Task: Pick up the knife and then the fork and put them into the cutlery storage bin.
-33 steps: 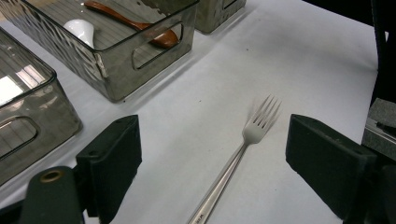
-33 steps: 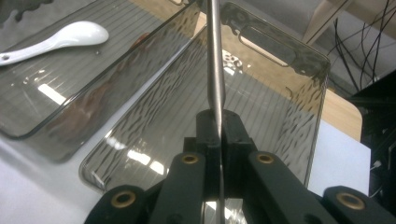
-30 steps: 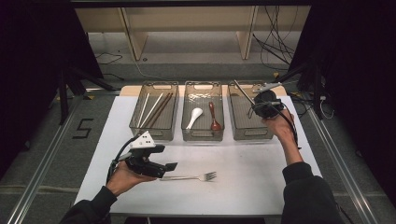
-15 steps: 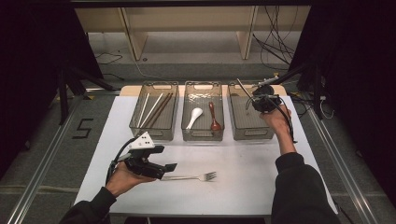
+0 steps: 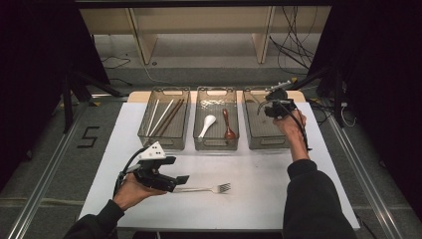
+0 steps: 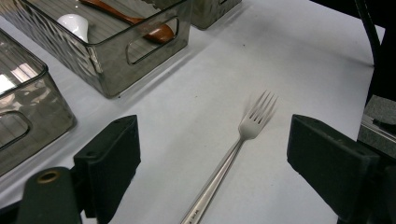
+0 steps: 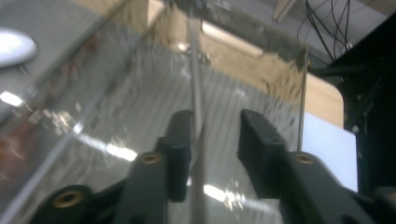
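A steel fork (image 5: 204,189) lies on the white table (image 5: 259,199) between the parted jaws of the left tool (image 5: 180,180), not yet gripped. Over the right-hand bin (image 5: 259,142), the right tool (image 7: 215,135) has just been opening around a slim metal utensil (image 7: 195,93). Chopsticks (image 5: 164,117) and spoons (image 5: 206,124) are already sorted.

High view: overhead, facing forward-down; tongs views close; fork (image 5: 206,189) shared with left view.
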